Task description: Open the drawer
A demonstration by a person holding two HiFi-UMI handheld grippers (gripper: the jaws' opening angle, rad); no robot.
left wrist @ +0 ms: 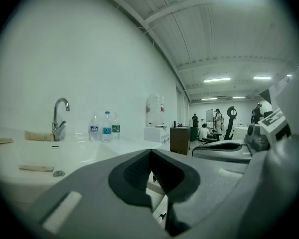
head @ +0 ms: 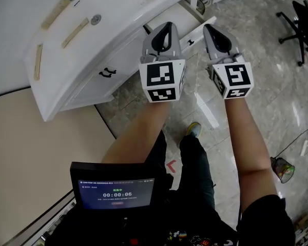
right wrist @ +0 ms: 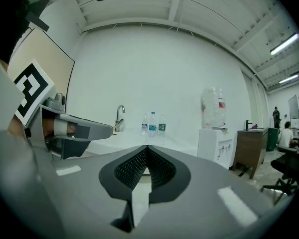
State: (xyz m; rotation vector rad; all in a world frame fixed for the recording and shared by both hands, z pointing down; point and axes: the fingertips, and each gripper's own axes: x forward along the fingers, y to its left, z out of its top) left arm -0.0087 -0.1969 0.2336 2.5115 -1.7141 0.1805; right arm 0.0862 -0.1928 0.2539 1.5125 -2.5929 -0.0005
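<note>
Drawer [head: 195, 35] | left gripper [head: 166, 29] and right gripper [head: 213, 32] hovering, jaws pressing together on nothing | drawer front sitting just beyond both tips, under the vanity [head: 56, 81] edge, its length running across them | right gripper looking nearer.

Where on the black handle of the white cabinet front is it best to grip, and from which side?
I think: grip the black handle at its middle, coming straight at the cabinet front from the floor side: it alone stands off that flat panel. The left gripper is nearer, but its shut jaws must open first.
</note>
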